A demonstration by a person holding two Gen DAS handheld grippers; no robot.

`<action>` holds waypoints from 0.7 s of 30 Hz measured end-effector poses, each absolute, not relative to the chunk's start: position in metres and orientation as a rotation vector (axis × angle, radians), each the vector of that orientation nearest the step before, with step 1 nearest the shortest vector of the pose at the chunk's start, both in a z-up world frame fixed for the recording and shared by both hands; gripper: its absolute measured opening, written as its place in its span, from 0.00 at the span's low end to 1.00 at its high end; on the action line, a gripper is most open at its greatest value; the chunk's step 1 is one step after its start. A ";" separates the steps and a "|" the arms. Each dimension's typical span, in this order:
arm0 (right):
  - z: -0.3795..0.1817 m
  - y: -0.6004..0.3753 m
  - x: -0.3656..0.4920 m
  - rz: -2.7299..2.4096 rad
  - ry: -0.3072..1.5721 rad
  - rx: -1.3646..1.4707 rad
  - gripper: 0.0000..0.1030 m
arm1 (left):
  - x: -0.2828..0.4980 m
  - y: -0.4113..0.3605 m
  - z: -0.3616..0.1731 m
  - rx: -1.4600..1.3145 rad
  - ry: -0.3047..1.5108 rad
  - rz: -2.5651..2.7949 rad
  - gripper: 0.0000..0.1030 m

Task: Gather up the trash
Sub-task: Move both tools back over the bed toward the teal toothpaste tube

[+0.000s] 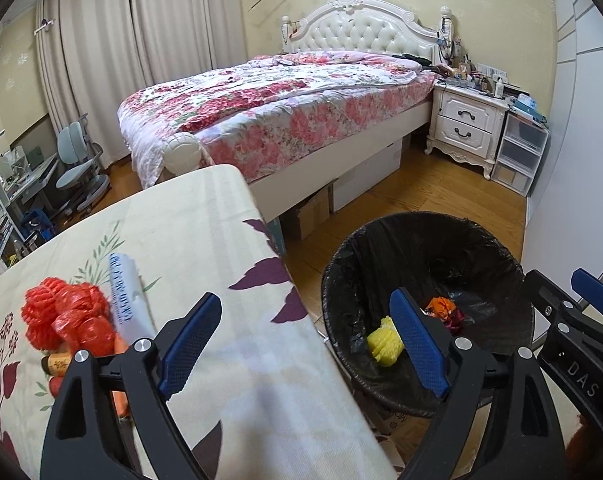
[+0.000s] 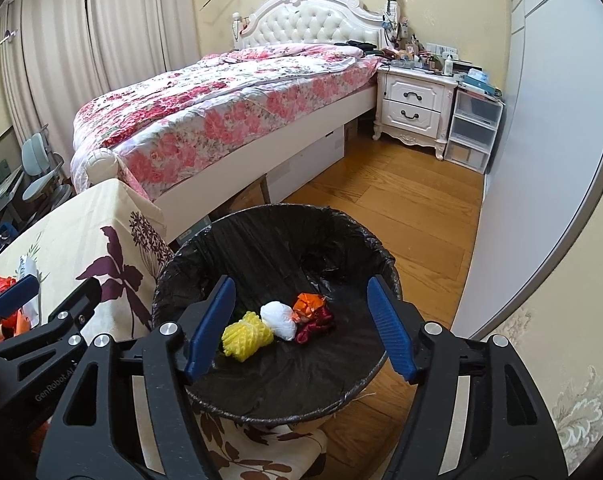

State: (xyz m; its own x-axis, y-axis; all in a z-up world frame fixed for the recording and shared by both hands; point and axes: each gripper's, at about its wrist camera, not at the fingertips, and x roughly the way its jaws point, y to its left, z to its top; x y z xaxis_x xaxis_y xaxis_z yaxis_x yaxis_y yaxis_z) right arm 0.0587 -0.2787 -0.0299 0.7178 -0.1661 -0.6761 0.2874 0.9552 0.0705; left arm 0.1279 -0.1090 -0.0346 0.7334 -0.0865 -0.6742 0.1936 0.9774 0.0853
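Trash lies in two places. In the bin (image 2: pixel 277 312), which has a black liner and stands on the wood floor (image 2: pixel 401 208) beside the table (image 1: pixel 189 232), sit a yellow foam net (image 2: pixel 247 336), a white wad (image 2: pixel 279 320) touching it, and an orange wrapper (image 2: pixel 309 304) over something dark red. On the table's flowered cloth lie a red net bag (image 1: pixel 67 316), a white printed packet (image 1: pixel 125 300) just beside it, and a cork-coloured piece (image 1: pixel 55 364) at the bag's near edge.

The right gripper (image 2: pixel 301 328) hangs above the bin, jaws wide with nothing between them. The left gripper (image 1: pixel 305 344) is over the table's edge, also spread wide and empty, one finger over the cloth and the other in front of the bin.

Beyond stands a bed (image 1: pixel 281 100) with a pink floral quilt and white tufted headboard, cardboard boxes (image 1: pixel 313 208) under it. A white nightstand (image 2: pixel 413 108) with a cluttered top sits beside it, then clear plastic drawers (image 2: pixel 473 132) against a grey wall panel. Cream curtains (image 1: pixel 101 60) cover the left wall, with a desk chair (image 1: pixel 77 160) below.

An orange item under the left gripper's frame is mostly hidden. The nightstand clutter is too small to identify.
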 end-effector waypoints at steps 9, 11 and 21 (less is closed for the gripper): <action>-0.029 -0.249 0.036 -0.184 0.743 0.159 0.66 | 0.098 -0.068 -0.027 0.122 0.737 -0.103 0.83; -0.029 -0.240 0.031 -0.162 0.746 0.152 0.66 | 0.092 -0.055 -0.028 0.113 0.742 -0.086 0.83; -0.027 -0.178 0.014 -0.015 0.764 0.117 0.66 | 0.061 0.017 -0.024 0.082 0.742 0.039 0.83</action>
